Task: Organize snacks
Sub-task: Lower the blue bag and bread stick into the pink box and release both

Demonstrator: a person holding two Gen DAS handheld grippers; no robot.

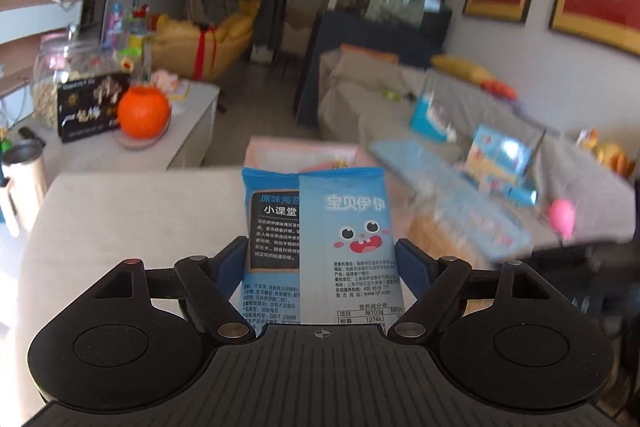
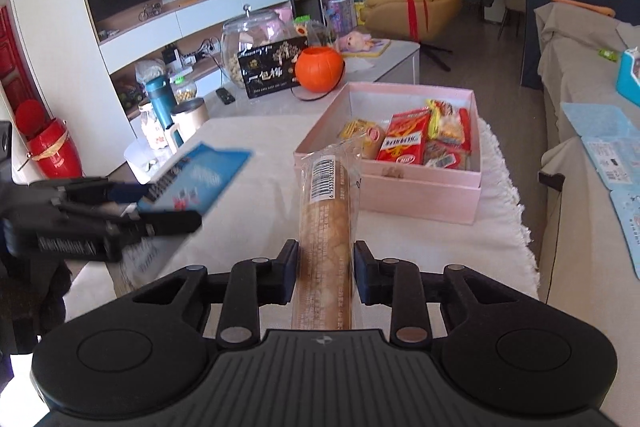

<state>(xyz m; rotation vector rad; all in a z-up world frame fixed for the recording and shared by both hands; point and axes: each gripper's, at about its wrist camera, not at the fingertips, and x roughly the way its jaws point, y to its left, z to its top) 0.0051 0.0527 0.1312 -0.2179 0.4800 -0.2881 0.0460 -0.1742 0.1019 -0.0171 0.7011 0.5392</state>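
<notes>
My left gripper [image 1: 322, 259] is shut on a blue snack packet [image 1: 320, 239] with a cartoon face and holds it up above the white-clothed table. It also shows in the right wrist view [image 2: 160, 205], with the blue packet [image 2: 196, 175] in it, at the left. My right gripper [image 2: 325, 267] is shut on a long clear-wrapped biscuit roll [image 2: 325, 227], held over the table just short of the pink box [image 2: 400, 187]. The box holds several snacks, among them a red packet [image 2: 404, 141]. The box's far rim [image 1: 300, 147] shows behind the blue packet.
A side table at the back left bears an orange pumpkin pot [image 2: 319, 69], a black gift box [image 2: 272, 71] and a glass jar [image 2: 252, 39]. A covered sofa [image 2: 580, 67] with blue sheets [image 2: 612, 147] runs along the right. Cups [image 2: 188, 115] stand at the table's left.
</notes>
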